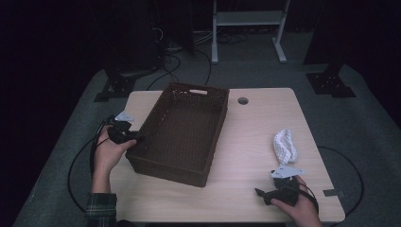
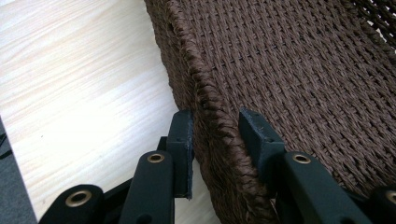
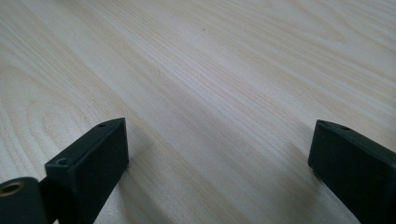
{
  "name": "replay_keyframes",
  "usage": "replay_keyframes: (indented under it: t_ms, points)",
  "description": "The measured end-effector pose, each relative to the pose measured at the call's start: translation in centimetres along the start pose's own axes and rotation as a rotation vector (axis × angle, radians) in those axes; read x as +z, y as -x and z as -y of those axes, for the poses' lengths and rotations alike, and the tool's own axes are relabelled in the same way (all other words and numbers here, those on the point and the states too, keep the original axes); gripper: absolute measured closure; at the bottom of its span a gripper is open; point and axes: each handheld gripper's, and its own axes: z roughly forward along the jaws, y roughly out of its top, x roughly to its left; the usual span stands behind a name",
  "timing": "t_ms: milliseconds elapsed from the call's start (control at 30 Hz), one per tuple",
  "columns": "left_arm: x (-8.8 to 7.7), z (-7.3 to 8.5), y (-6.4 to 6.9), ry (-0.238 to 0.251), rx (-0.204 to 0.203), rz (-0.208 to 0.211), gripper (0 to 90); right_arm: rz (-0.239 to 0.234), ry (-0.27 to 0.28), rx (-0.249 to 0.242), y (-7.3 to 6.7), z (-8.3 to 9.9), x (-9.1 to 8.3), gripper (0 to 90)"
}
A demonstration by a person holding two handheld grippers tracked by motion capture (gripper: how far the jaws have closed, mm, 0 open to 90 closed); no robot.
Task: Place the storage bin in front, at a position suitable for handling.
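A: What is on the left side of the scene?

B: A person's left hand point(image 1: 108, 153) holds the left tool point(image 1: 135, 137) at the left edge of a light wooden table point(image 1: 246, 137). The tool sits at the left wall of a dark brown woven basket point(image 1: 182, 130), close to that wall's near end.

A: Is the tool gripping the basket?

B: In the left gripper view its two black jaws straddle the braided rim point(image 2: 219, 126), one jaw outside the wall and one inside. The outer pad lies against the weave; a narrow gap shows between the inner pad and the rim (so the jaws are nearly closed around the wall but not clamped on it).

A: Where does the basket sit?

B: On the left half of the table, turned at a slant, its far end reaching towards the table's far edge. A handle slot point(image 1: 198, 91) is cut into its far wall.

A: And to the right?

B: A small round hole point(image 1: 243, 100) shows in the table just beyond the basket's far right corner. Further right, a white crumpled cloth point(image 1: 285, 146) lies near the right edge, well apart from the basket. Just nearer than the cloth, the right hand point(image 1: 302, 208) holds the right tool point(image 1: 260, 194) low over the table's near right corner. Its jaws stand wide apart over bare wood, with nothing between them.
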Motion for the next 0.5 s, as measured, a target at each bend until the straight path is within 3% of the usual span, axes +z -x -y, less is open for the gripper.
replay_keyframes:
  t_ms: [333,500]
  points:
    - [-0.05,0.05,0.08,0.0,0.006,-0.006,66.0,0.0,-0.001,0.0,-0.02,0.01,-0.02,4.3]
    - [-0.19,-0.1,0.33,-0.004,0.033,-0.03,61.7,0.0,-0.001,0.0,-0.02,0.01,-0.02,4.3]
